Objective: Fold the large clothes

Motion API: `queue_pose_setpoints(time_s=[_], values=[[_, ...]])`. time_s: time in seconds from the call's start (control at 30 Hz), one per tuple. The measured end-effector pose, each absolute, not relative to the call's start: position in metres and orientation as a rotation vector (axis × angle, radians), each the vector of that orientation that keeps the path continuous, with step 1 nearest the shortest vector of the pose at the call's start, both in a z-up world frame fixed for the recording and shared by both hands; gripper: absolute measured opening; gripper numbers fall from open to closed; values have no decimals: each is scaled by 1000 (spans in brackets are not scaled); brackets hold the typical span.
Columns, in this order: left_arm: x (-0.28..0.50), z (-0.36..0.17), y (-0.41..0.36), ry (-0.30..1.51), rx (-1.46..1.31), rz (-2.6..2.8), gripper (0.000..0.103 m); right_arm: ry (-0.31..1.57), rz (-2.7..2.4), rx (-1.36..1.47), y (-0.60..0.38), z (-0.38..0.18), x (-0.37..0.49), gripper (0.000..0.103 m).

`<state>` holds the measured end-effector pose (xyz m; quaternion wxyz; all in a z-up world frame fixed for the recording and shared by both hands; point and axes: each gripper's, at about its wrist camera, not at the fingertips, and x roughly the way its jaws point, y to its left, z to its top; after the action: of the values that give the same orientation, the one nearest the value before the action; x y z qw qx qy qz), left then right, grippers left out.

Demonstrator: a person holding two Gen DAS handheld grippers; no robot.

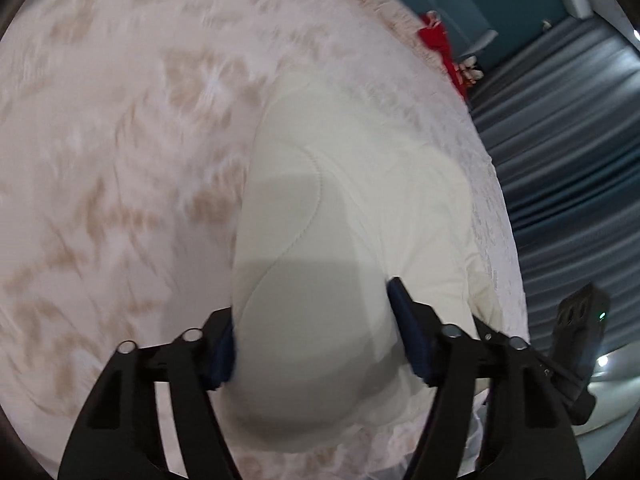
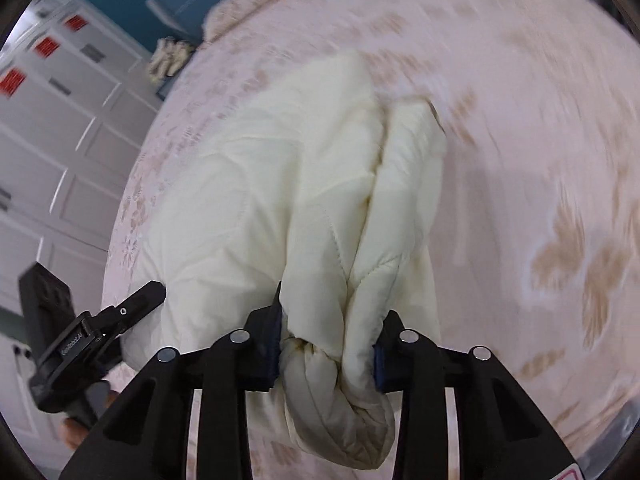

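A cream quilted padded jacket lies on a bed with a pale floral cover. My left gripper is shut on a puffy fold of the jacket, which bulges between its blue pads. In the right wrist view the jacket lies bunched, and my right gripper is shut on a rolled-up end of it, a cuff or hem that hangs below the fingers. The left gripper shows at the lower left of the right wrist view, at the jacket's edge. Both views are motion-blurred.
The bed cover fills most of both views. The bed's edge runs along grey curtains. A red item lies at the far edge. White cabinets with red labels stand at left. The right gripper's body shows at right.
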<state>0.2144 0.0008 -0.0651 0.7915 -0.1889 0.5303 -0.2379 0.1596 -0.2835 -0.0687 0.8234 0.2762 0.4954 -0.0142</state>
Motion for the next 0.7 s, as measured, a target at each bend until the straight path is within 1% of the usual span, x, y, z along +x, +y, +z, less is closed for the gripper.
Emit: queue_pose_setpoints(time_s=[0.07,0.17,0.33,0.43,0.5,0.6,0.7], values=[[222,-53,3,1097,-370,-504,59,1010,-24,507,-268,-53,174,32],[237,-34,16,1005,-288,-469,59,976,0,435,-250,-40,201,31],[261,-26,39,923,-212,-400,59,928,50,319,-217,-40,248,31],[275,-41,52,942,-206,-360,59,942,75,289,-200,-54,274,31],[285,-63,63,999,-224,-340,59,971,72,274,-195,-67,281,31],[285,-87,67,1036,-215,-315,63,1012,68,250,-191,-87,285,32],[281,-98,68,1054,-203,-300,67,1037,67,263,-193,-101,281,37]])
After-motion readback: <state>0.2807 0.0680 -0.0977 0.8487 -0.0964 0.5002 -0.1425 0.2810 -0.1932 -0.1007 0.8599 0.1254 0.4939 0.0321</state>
